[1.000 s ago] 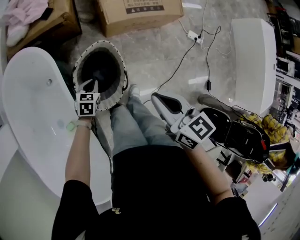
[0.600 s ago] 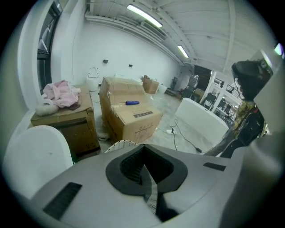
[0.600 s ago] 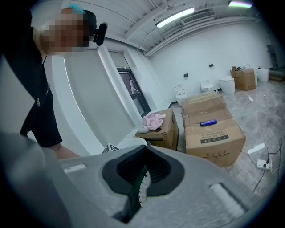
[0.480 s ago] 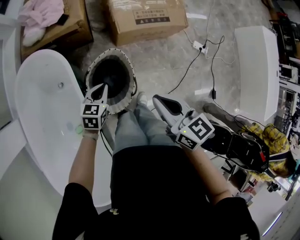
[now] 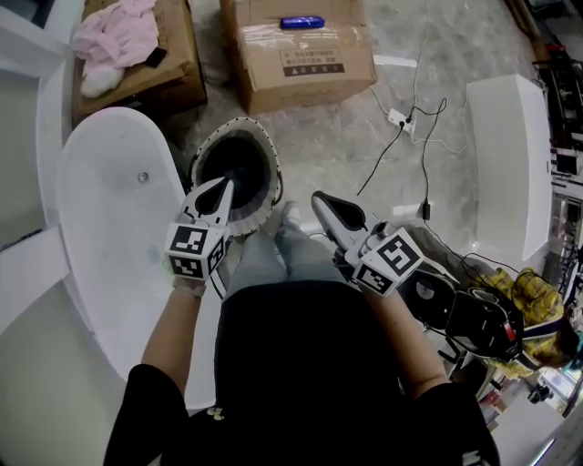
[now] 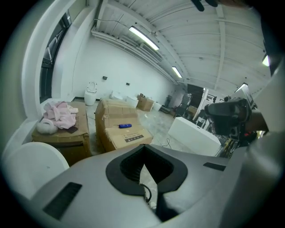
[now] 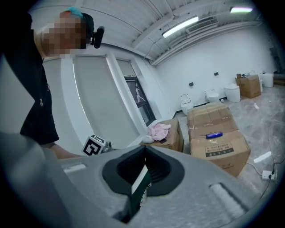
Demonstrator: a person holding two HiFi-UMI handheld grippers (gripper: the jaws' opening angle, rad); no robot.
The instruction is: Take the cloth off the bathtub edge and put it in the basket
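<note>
Left gripper [image 5: 222, 188] shut, empty, just over basket [image 5: 239, 124]. Right gripper [image 5: 322, 199] shut too, right of basket. Bathtub [image 5: 109, 200] edge beside basket bare. Cloth probably inside dark basket, can't confirm. Tip: lift straight, don't clip basket rim.

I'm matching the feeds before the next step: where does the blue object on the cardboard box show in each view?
Head view: the blue object lies at top centre, on the sealed cardboard box.
Left gripper view: left of centre, on that box's top.
Right gripper view: right of centre, on that box's top.
Shared landmark: the pink cloth on the neighbouring box, seen in all three views.
</note>
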